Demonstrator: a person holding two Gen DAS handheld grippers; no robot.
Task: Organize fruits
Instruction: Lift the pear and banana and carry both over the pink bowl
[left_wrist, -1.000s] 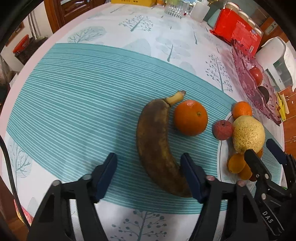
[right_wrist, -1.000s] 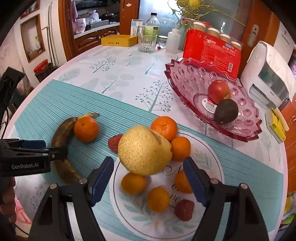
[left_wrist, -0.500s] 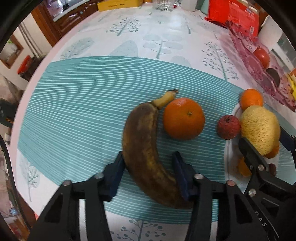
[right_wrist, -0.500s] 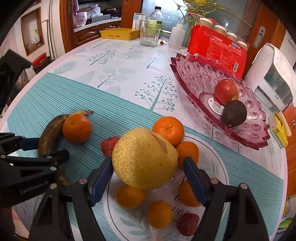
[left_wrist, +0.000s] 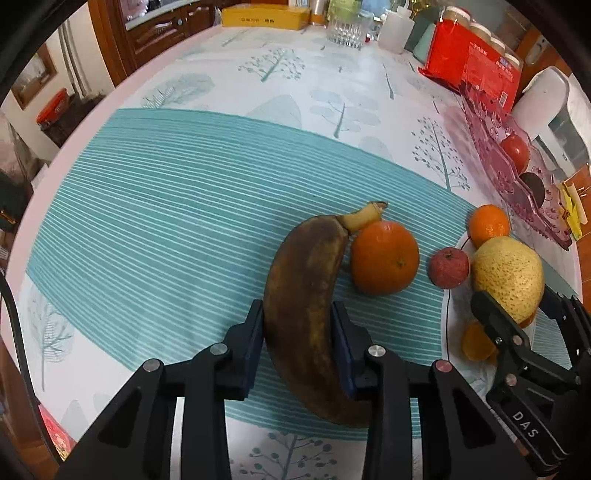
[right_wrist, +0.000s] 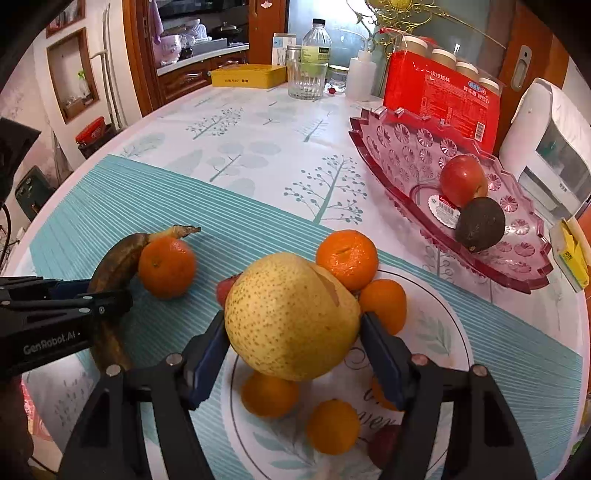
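Observation:
A brown, overripe banana (left_wrist: 303, 295) lies on the teal striped mat, its stem against an orange (left_wrist: 384, 258). My left gripper (left_wrist: 297, 310) is closing, and both blue pads press on the banana's middle. In the right wrist view my right gripper (right_wrist: 291, 321) is also closing. Its pads touch both sides of a big yellow pear (right_wrist: 284, 295) above the white plate (right_wrist: 461, 332). Several small oranges lie on that plate. A small red fruit (left_wrist: 448, 267) sits between the orange and the plate.
A pink glass dish (right_wrist: 406, 147) at the right holds a red apple (right_wrist: 461, 179) and a dark avocado (right_wrist: 480, 223). Behind it stand a red package (right_wrist: 439, 99) and a white appliance (right_wrist: 546, 147). A glass (right_wrist: 306, 79) and a yellow box (right_wrist: 247, 75) sit at the far edge.
The left jaws went from wide apart to tight against the banana's sides. The right jaws slid forward around the pear and narrowed onto it.

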